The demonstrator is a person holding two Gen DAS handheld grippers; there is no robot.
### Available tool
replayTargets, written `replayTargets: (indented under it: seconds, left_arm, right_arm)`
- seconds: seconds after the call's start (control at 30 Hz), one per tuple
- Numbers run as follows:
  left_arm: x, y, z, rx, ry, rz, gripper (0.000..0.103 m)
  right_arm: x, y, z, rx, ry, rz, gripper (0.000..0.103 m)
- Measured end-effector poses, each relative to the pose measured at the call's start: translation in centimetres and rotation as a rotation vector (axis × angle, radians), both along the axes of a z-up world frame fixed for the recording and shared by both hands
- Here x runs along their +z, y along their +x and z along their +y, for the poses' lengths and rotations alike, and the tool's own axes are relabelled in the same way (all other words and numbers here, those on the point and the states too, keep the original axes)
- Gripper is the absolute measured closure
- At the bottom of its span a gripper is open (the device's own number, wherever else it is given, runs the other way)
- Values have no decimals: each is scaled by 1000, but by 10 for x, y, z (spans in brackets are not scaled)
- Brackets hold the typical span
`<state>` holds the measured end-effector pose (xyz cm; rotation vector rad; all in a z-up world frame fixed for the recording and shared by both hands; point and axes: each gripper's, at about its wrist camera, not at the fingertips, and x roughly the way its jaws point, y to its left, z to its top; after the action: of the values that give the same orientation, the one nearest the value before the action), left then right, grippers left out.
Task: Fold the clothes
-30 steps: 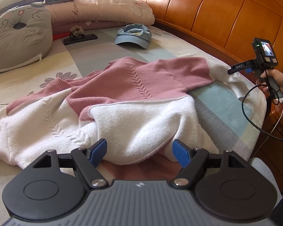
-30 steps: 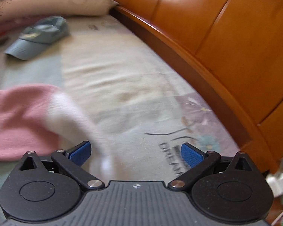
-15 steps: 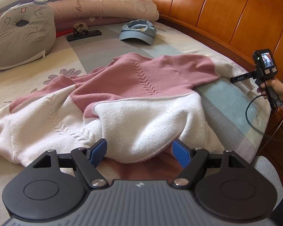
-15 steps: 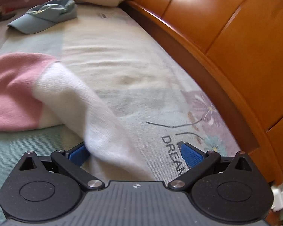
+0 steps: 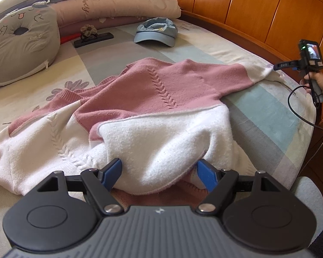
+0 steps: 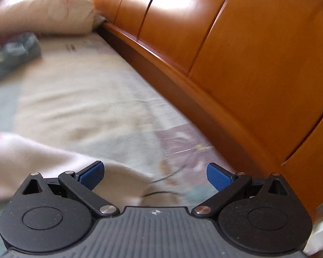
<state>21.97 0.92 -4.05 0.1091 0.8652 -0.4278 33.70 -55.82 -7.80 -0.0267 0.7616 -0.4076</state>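
Sliding along the sweater (image 5: 152, 90) sleeve (image 6: 53, 161), the right gripper (image 6: 154, 175), apparently open, now reaches its cuff.

Bright window daylight, glare on headboard (image 6: 236, 49), motion-blurred right view, fisheye-bent edges.

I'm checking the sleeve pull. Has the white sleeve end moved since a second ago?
Yes. The sleeve end now lies nearer the wooden headboard.

Left gripper (image 5: 159, 172) and right gripper (image 6: 154, 173) both point downward, jaws spread wide.
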Motion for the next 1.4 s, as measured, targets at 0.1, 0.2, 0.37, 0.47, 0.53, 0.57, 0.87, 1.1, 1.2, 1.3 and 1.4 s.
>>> replayTargets:
  seconds: [0.1,0.2,0.37,0.47,0.53,0.57,0.87,1.1,1.2,1.3,1.4]
  left_arm:
    - [2,0,-1,-1,-5,-2,26]
    - [4,-1,-3,-10,-10,-5,26]
    - [4,-1,-4,-11,-33,1,26]
    - [2,-1,-3,-7,-44,9,26]
    - [1,0,-1,-3,-52,15,26]
    - [0,0,-1,-2,-55,18,26]
    - [-2,3,-3,-5,-52,25,25]
    - [-6,6,-5,-4,-50,36,22]
    - [-7,8,-7,-3,-48,38,22]
    - [-7,8,-6,-3,-51,37,22]
    - [-9,8,-4,-5,-57,40,22]
  right_arm:
    - [4,-20,-3,51,260,-66,0]
    - [-10,-34,2,108,470,-78,0]
    - [-44,-43,19,185,630,-58,0]
    - [-47,-45,29,202,577,-85,0]
    - [-46,-41,36,231,524,-50,0]
    - [-46,-38,38,241,504,-34,0]
    - [-42,-32,-5,154,838,-223,0]
    - [-64,-1,-35,47,998,-325,3]
    - [-61,21,-34,33,940,-311,7]
    - [-59,31,-34,10,932,-299,7]
    - [-59,24,-32,25,992,-312,8]
